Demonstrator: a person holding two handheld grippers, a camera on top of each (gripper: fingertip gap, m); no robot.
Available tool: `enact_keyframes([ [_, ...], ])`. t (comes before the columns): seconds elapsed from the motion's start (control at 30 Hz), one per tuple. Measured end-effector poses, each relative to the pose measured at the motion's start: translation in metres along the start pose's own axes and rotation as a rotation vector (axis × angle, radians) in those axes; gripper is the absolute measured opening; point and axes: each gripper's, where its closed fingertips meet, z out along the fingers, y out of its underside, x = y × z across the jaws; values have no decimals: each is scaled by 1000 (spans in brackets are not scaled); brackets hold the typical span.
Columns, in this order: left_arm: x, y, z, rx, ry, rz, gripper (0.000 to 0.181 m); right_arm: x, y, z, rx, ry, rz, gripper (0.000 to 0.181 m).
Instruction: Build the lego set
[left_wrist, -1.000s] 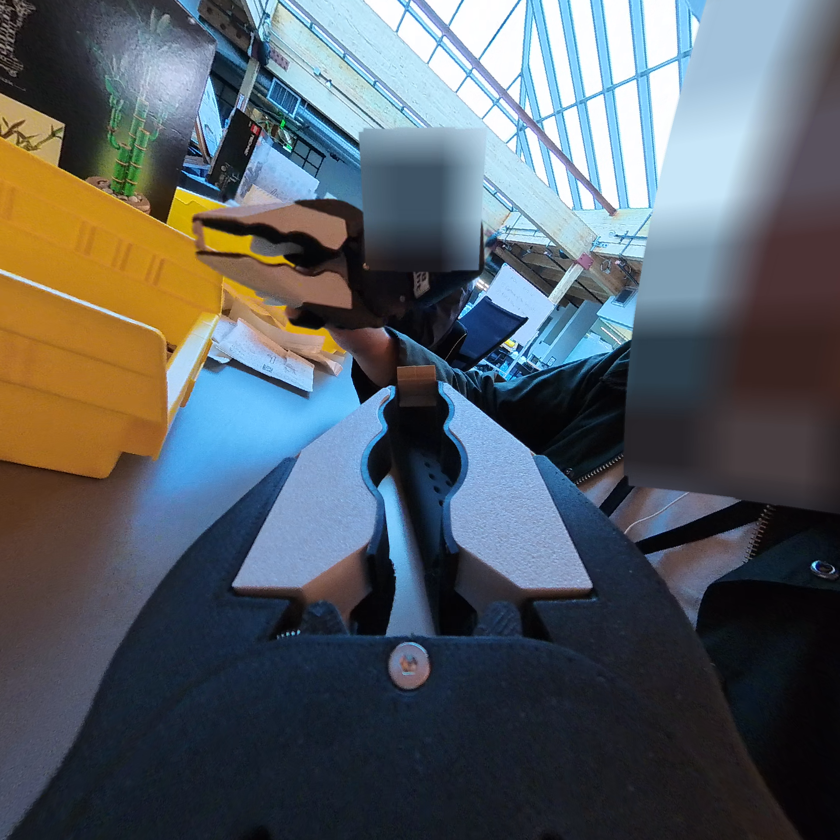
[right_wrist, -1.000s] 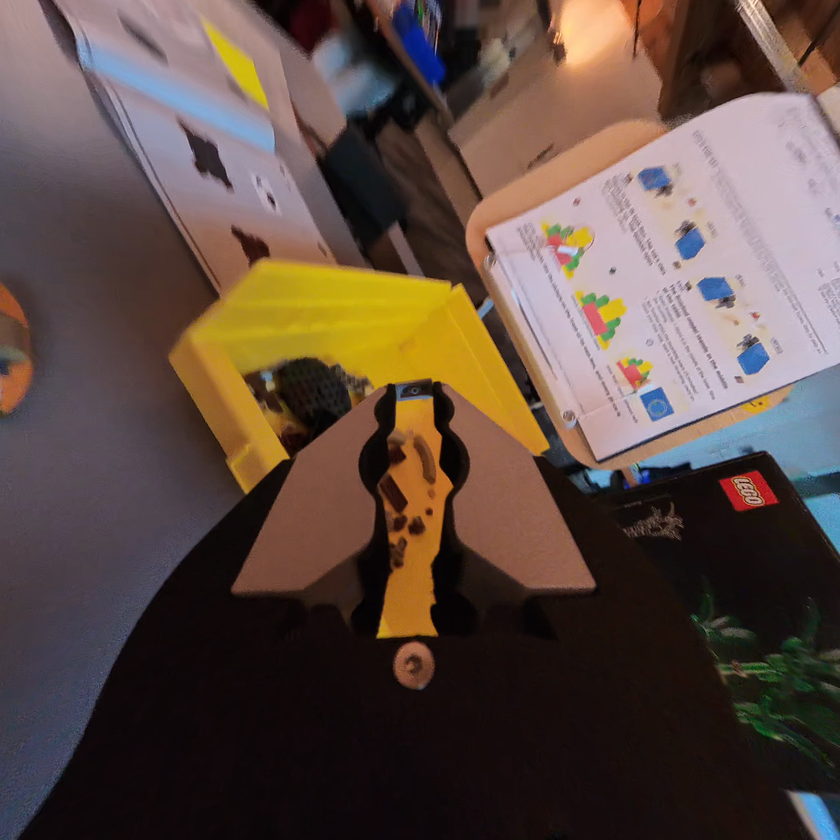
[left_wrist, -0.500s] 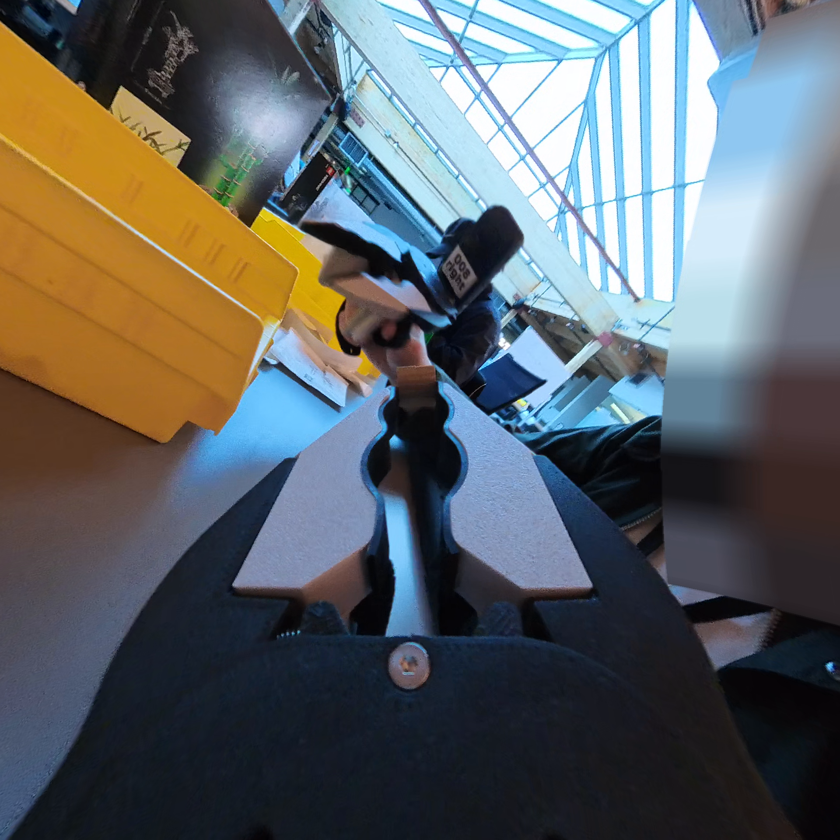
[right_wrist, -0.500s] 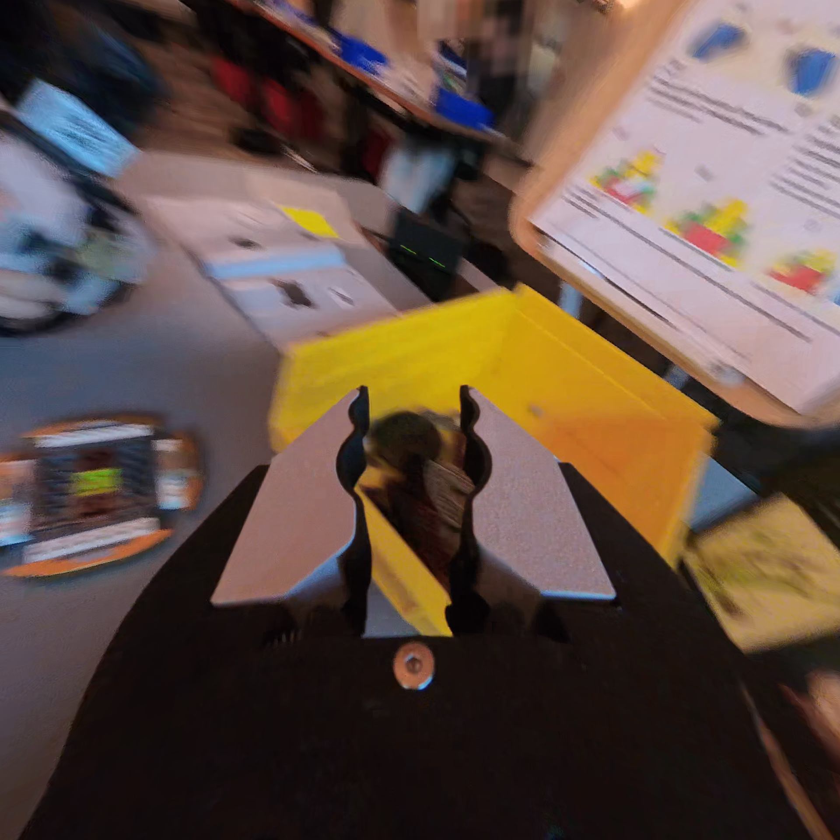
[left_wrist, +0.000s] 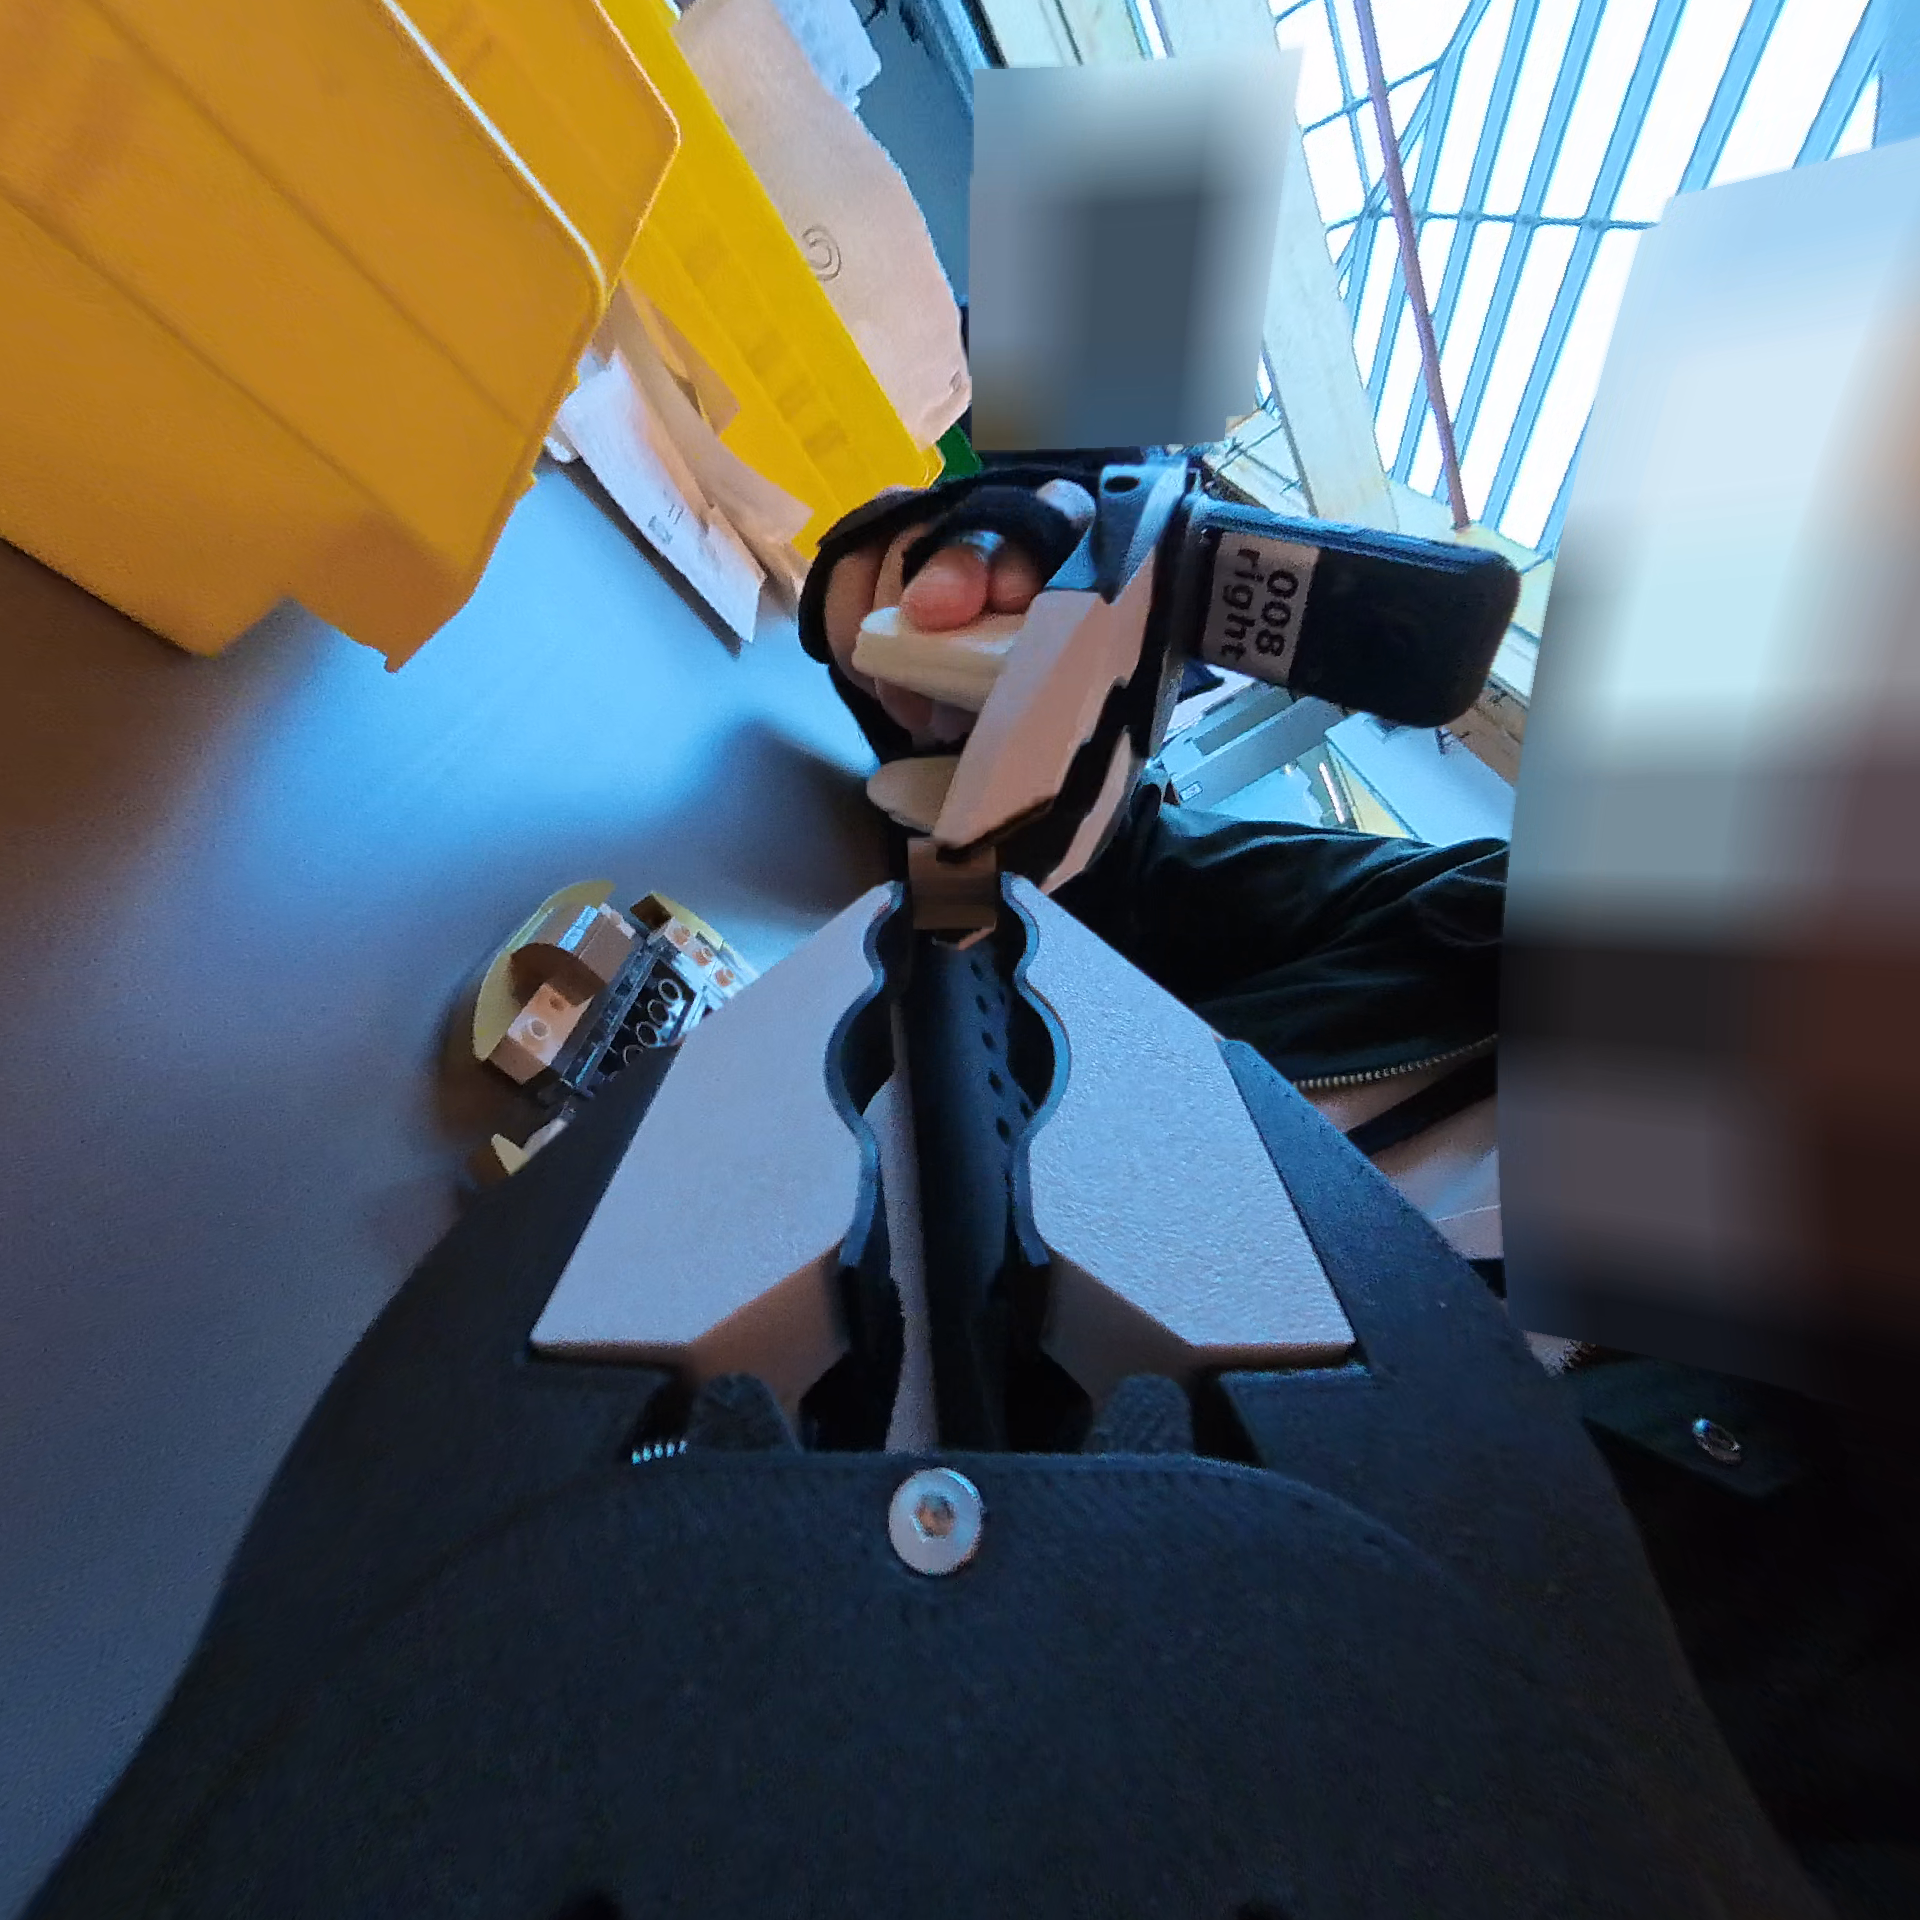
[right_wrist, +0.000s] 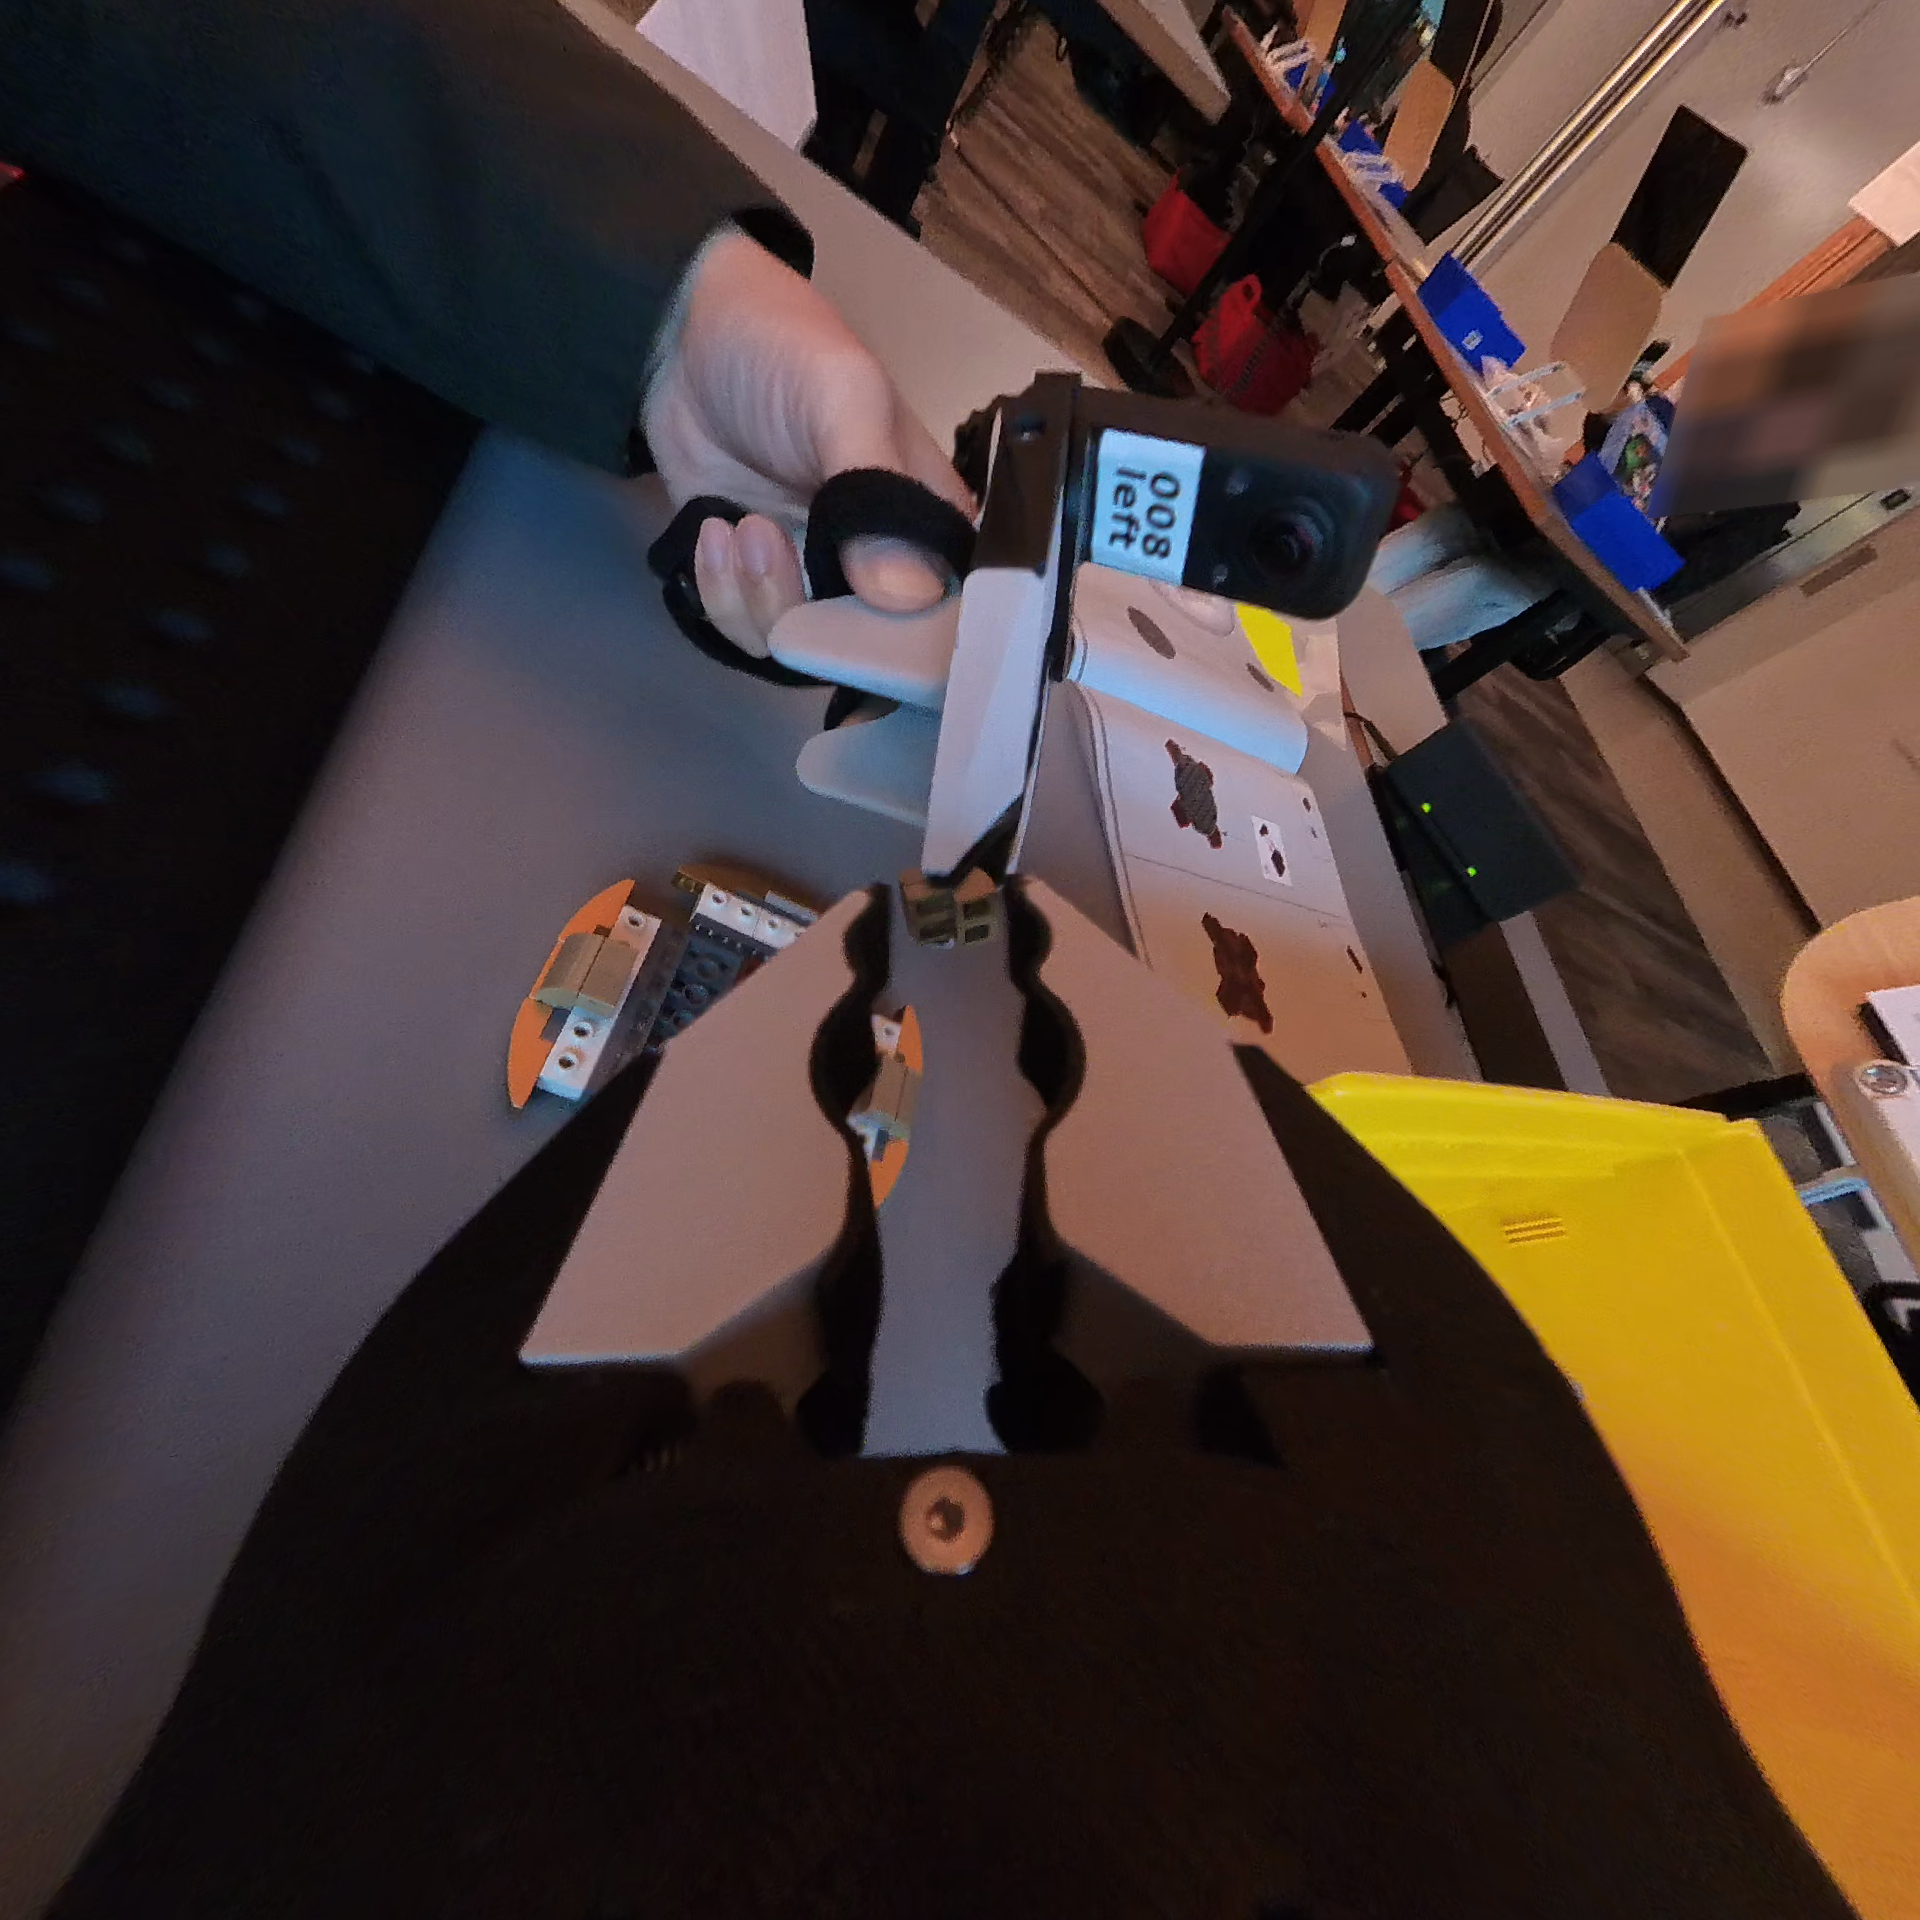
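Note:
My left gripper (left_wrist: 951, 902) is shut on a small tan brick (left_wrist: 948, 891) held above the grey table (left_wrist: 260, 883). My right gripper (right_wrist: 948, 914) is shut on a small tan-grey brick (right_wrist: 945, 914). The two grippers meet tip to tip, so the bricks touch. The right gripper (left_wrist: 971, 844) comes down from above in the left wrist view. The left gripper (right_wrist: 966, 868) comes down from above in the right wrist view. The partly built model (left_wrist: 597, 992) sits on a round base on the table, left of the tips; it also shows in the right wrist view (right_wrist: 623, 987).
Yellow bins (left_wrist: 312, 312) stand at the back left, with paper bags (left_wrist: 675, 468) between them. Another yellow bin (right_wrist: 1662, 1351) is close on the right. An open instruction booklet (right_wrist: 1226, 883) and a black box (right_wrist: 1465, 831) lie beyond the grippers. My two grippers' fingertips are within a few centimetres of each other.
My right gripper left the yellow bin and swung over to meet the left gripper's tips. The left gripper tilted down toward the table, still shut on its tan brick.

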Motion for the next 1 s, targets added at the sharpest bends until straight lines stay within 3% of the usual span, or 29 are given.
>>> enact_keyframes([
  [0.33, 4, -17, -10, 95, 16, 55, 17, 20, -6, -11, 48, 95, 21, 15],
  [0.43, 17, -22, -12, 130, 72, 87, 16, 29, -36, -32, 249, 144, 41, 15],
  [0.57, 21, -20, -11, 113, 84, 106, 15, 50, -91, -98, 673, 161, 186, 15],
  [0.63, 21, -19, -10, 103, 83, 108, 14, 58, -98, -119, 770, 163, 239, 15],
  [0.87, 36, -25, -12, 152, 120, 173, 8, 48, -89, -99, 665, 147, 182, 15],
  [1.0, 50, -32, -12, 204, 127, 265, 20, 44, -67, -68, 485, 174, 129, 15],
])
